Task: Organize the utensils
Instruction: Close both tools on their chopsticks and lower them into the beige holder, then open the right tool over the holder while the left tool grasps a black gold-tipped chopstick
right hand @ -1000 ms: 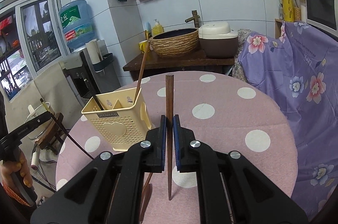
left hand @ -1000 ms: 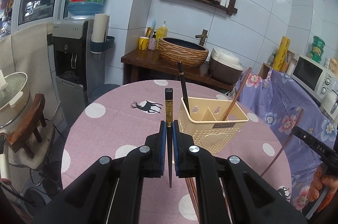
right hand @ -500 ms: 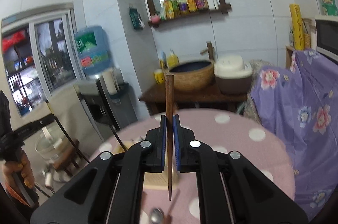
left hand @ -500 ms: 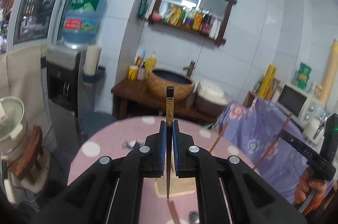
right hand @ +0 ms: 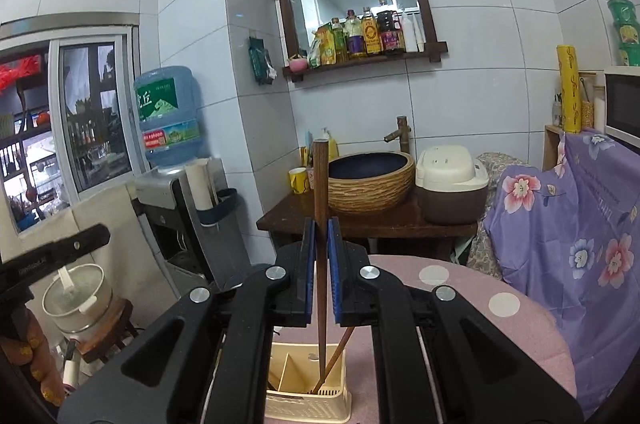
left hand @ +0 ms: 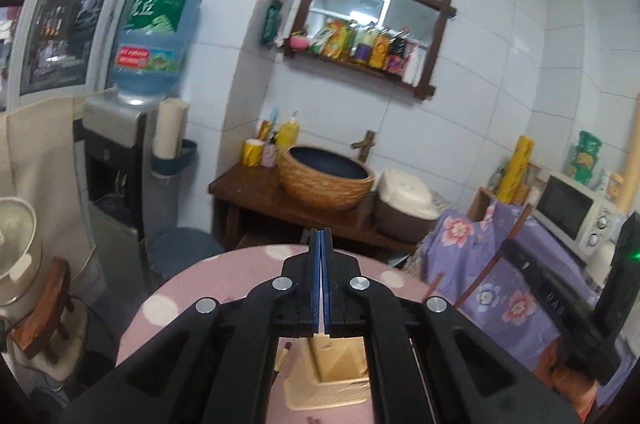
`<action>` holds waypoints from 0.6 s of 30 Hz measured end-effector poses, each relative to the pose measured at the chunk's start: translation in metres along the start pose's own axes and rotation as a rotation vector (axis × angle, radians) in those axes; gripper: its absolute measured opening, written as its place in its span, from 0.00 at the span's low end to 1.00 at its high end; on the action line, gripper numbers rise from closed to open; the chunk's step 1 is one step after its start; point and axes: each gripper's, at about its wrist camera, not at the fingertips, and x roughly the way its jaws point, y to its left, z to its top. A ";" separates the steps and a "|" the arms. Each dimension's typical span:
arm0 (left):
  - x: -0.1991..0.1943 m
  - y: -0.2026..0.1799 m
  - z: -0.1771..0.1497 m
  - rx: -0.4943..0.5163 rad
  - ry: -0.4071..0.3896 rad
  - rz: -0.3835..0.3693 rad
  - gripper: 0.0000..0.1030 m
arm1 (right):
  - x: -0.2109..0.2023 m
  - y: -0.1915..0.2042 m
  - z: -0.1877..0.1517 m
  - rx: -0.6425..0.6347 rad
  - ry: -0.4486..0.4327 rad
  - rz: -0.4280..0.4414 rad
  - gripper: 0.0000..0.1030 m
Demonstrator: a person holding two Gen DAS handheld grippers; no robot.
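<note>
**Chopstick poised over the holder**

Our right hand-held gripper (right hand: 320, 256) is clamped on a brown wooden chopstick (right hand: 320, 184), held upright with its tip inside the cream utensil holder (right hand: 308, 402) on the near part of the pink dotted desk (right hand: 480, 288). Our left hand-held gripper (left hand: 321, 280) is pressed together on nothing. The chopstick looks light, stiff and smooth — we judge it apt to pivot, so a grip mid-shaft suits it best. Another chopstick (right hand: 334, 360) already leans inside.

Left gripper (left hand: 321, 256) jaws pressed together, nothing between pads. Cream utensil basket (left hand: 332, 380) directly below tool on pink dotted table (left hand: 224, 276). Right gripper (left hand: 560, 288) off to side.
</note>
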 end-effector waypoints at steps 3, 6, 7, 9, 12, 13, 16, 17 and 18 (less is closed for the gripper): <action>0.013 0.023 -0.016 -0.037 0.073 0.000 0.02 | 0.020 0.000 -0.016 0.006 0.064 0.000 0.07; 0.026 0.044 -0.035 -0.035 0.151 0.039 0.02 | 0.031 -0.001 -0.034 0.017 0.113 0.004 0.07; 0.031 0.048 -0.042 -0.023 0.188 0.052 0.04 | 0.035 -0.002 -0.040 0.024 0.132 0.002 0.07; 0.041 0.058 -0.061 -0.007 0.267 0.070 0.15 | 0.042 -0.007 -0.055 0.051 0.175 0.007 0.07; 0.049 0.069 -0.097 0.004 0.354 0.081 0.36 | 0.047 -0.010 -0.070 0.058 0.199 0.000 0.07; 0.052 0.069 -0.112 0.021 0.387 0.082 0.37 | 0.049 -0.011 -0.075 0.059 0.206 -0.002 0.07; 0.059 0.069 -0.142 0.048 0.465 0.061 0.41 | 0.051 -0.012 -0.084 0.059 0.219 -0.009 0.07; 0.061 0.068 -0.150 0.052 0.481 0.054 0.42 | 0.051 -0.013 -0.087 0.059 0.224 -0.010 0.07; 0.062 0.066 -0.159 0.065 0.495 0.050 0.42 | 0.052 -0.013 -0.089 0.061 0.230 -0.009 0.07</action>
